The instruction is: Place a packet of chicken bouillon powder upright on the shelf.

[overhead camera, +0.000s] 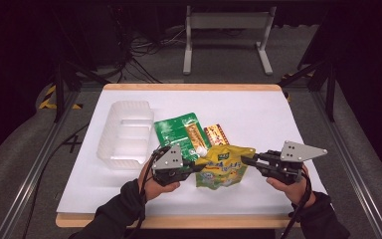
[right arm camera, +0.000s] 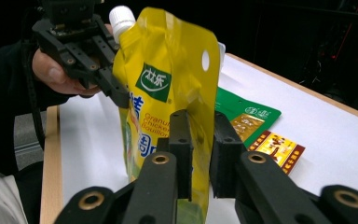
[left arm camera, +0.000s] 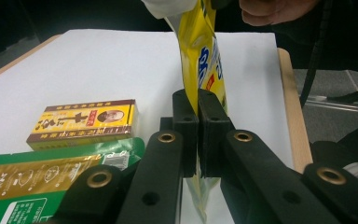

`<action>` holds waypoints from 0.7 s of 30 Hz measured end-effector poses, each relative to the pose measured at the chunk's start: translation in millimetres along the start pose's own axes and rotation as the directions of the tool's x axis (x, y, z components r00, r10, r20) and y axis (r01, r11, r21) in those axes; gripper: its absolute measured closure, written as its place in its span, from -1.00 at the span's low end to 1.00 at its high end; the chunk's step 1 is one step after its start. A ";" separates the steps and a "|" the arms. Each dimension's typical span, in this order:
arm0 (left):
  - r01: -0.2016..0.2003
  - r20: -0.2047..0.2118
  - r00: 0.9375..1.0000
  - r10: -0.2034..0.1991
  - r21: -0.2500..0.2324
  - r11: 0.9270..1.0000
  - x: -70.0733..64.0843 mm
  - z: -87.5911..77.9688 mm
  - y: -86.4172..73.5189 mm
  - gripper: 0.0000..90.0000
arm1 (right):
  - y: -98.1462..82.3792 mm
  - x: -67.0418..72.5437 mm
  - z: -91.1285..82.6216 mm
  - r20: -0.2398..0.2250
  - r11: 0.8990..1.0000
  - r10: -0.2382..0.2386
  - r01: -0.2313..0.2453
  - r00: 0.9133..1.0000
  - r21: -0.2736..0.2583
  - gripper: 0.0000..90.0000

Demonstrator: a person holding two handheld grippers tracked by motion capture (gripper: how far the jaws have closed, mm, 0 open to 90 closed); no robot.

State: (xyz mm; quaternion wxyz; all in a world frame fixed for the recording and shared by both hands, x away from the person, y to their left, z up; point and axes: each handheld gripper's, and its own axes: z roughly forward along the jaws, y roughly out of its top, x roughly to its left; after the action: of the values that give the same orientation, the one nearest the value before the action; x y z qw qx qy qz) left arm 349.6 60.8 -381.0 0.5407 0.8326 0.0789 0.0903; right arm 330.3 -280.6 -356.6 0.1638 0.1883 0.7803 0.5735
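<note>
Between the two tongs hangs a yellow pouch (overhead camera: pixel 222 168) with a white cap, lifted off the tabletop (overhead camera: pixel 288 119). Left tongs (overhead camera: pixel 197 167) pinch one edge tight, and right tongs (overhead camera: pixel 244 160) pinch the other. Behind them lie a green packet (overhead camera: pixel 175 129), a small box (overhead camera: pixel 216 134) and a clear tray (overhead camera: pixel 124 133).

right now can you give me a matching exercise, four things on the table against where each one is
Things:
1. yellow pouch
2. clear tray
3. green packet
4. small red and gold box

Places:
A. flat on the table beside the green packet
B. at the left of the table, apart from the rest
C. pinched between both grippers
D. flat on the table, between the tray and the small box

Pairs: 1-C, 2-B, 3-D, 4-A
</note>
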 end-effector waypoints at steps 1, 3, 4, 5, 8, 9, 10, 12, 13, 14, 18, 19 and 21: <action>-0.002 -0.002 1.000 0.002 0.002 1.000 -0.1 0.2 0.6 0.96 | 0.5 -0.5 -0.3 -0.001 1.000 -0.004 0.004 1.000 0.003 0.92; 0.002 0.000 1.000 -0.002 0.000 1.000 0.4 0.7 1.4 0.97 | 1.1 -0.3 -0.7 -0.001 1.000 -0.012 0.012 1.000 0.009 0.99; 0.000 0.001 1.000 0.000 0.002 1.000 0.9 1.0 1.9 0.98 | 1.6 -0.1 -1.0 0.000 1.000 -0.015 0.015 1.000 0.013 1.00; 0.004 0.005 1.000 -0.004 0.002 1.000 1.3 1.6 2.6 0.98 | 1.9 -0.1 -1.3 0.002 1.000 -0.016 0.016 1.000 0.015 1.00; 0.010 0.013 1.000 -0.010 -0.005 1.000 2.2 2.0 4.1 0.99 | 3.8 -1.0 -2.3 0.013 1.000 -0.014 0.014 1.000 0.009 1.00; 0.010 0.015 1.000 -0.010 -0.009 1.000 2.7 1.6 5.2 0.99 | 3.8 -1.0 -2.3 0.013 1.000 -0.014 0.014 1.000 0.009 1.00; 0.010 0.012 1.000 -0.010 -0.012 1.000 3.1 1.0 6.2 0.99 | 6.2 -1.3 -2.2 0.022 1.000 -0.013 0.013 1.000 0.001 1.00; 0.012 0.000 1.000 -0.012 -0.020 1.000 4.0 -2.5 8.8 0.99 | 8.4 -0.7 -1.7 0.029 1.000 -0.015 0.015 0.999 -0.006 1.00; 0.012 0.000 1.000 -0.012 -0.020 1.000 4.0 -2.5 8.8 0.99 | 8.4 -0.7 -1.7 0.029 1.000 -0.015 0.015 0.999 -0.006 1.00; 0.014 -0.004 1.000 -0.014 -0.028 1.000 5.0 -5.3 9.8 0.99 | 10.6 0.6 -1.1 0.030 1.000 -0.018 0.019 0.999 -0.011 1.00; 0.015 -0.020 1.000 -0.015 -0.038 0.999 6.3 -9.2 12.8 0.99 | 14.3 1.7 0.6 0.036 1.000 -0.024 0.024 0.999 -0.016 1.00; 0.011 -0.025 1.000 -0.012 -0.039 0.999 6.7 -10.7 14.0 0.99 | 15.8 1.9 1.7 0.043 1.000 -0.021 0.022 0.999 -0.021 1.00; 0.018 -0.032 0.999 -0.019 -0.049 0.999 8.0 -13.3 15.6 0.99 | 18.1 1.7 2.9 0.044 0.999 -0.019 0.021 0.999 -0.029 1.00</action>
State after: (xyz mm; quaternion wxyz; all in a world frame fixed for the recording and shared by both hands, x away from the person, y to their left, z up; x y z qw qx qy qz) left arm 354.7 68.2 -360.8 0.5601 0.8170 0.0933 0.1006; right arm 332.1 -272.4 -340.2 0.1892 0.1904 0.7697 0.5792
